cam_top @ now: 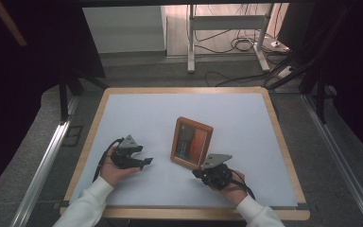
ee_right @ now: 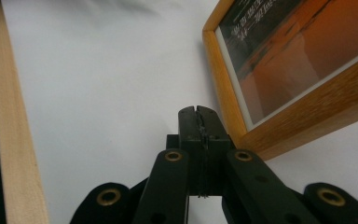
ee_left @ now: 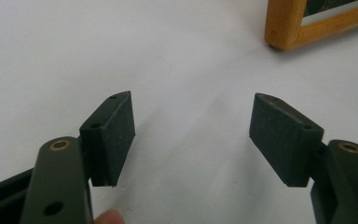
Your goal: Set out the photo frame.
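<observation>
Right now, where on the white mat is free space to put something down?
The far half of the white mat beyond the picture frame is bare, and its far right side too. It is crowded near the frame's front corner, where the shut right gripper sits; the open left gripper is close.

Your right gripper view cuts the picture frame off at its top and right edges; its printed text, upper middle, is too blurred to read.

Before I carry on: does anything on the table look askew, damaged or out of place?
Only the picture frame stands out: it lies turned at a slant to the table's edges, not square. No damage shows. The right gripper is shut, empty, beside the frame's corner; the left gripper is open, apart from it.
</observation>
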Available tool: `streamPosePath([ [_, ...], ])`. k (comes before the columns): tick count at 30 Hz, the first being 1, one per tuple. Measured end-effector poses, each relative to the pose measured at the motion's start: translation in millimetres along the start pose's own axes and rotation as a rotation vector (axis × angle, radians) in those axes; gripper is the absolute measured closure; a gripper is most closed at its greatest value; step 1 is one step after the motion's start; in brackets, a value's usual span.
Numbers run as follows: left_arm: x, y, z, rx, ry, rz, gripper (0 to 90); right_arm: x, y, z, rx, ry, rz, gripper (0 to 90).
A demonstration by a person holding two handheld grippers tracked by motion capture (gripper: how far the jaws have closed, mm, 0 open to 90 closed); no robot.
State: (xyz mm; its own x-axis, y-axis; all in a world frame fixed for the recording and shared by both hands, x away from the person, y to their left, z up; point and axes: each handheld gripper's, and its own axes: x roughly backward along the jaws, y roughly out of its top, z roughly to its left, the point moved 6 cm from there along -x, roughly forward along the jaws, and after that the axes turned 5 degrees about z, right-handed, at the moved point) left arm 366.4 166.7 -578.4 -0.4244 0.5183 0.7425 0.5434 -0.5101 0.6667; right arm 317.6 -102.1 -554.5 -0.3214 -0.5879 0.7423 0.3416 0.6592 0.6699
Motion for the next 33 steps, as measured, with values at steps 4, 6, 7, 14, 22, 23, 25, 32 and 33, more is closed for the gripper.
streamPosePath([
  [4, -0.9, -0.2, -0.8, -0.003, -0.003, 0.003, 30.4, -6.4, -1.7, -2.3, 0.0, -0.011, 0.018, 89.7],
  [6, -1.3, -0.4, -0.6, -0.003, -0.003, 0.006, 30.4, -9.7, -2.2, -4.3, -0.001, -0.018, 0.028, 89.7],
  [7, -1.5, -0.5, -0.5, -0.004, -0.004, 0.007, 30.4, -11.2, -2.4, -5.3, 0.0, -0.021, 0.03, 89.7],
  [14, -2.6, -0.9, -1.2, -0.008, -0.006, 0.012, 30.1, -15.4, -3.8, -8.4, 0.01, -0.046, 0.043, 89.8],
  [22, -2.0, -0.7, -1.0, -0.008, -0.003, 0.01, 30.1, -15.7, -5.2, -10.6, 0.005, -0.052, 0.047, 89.9],
  [23, -2.0, -0.7, -1.0, -0.008, -0.003, 0.01, 30.1, -15.7, -5.3, -10.8, 0.009, -0.053, 0.048, 89.8],
  [25, -2.0, -0.7, -1.0, -0.009, -0.003, 0.011, 30.1, -15.6, -5.4, -11.0, 0.008, -0.051, 0.048, 89.8],
  [32, -2.3, -0.7, -1.4, -0.009, -0.004, 0.011, 30.1, -14.8, -6.3, -12.8, 0.008, -0.046, 0.05, 89.9],
  [33, -2.3, -0.8, -1.4, -0.009, -0.005, 0.011, 30.1, -14.6, -6.5, -13.2, 0.007, -0.046, 0.051, 89.9],
])
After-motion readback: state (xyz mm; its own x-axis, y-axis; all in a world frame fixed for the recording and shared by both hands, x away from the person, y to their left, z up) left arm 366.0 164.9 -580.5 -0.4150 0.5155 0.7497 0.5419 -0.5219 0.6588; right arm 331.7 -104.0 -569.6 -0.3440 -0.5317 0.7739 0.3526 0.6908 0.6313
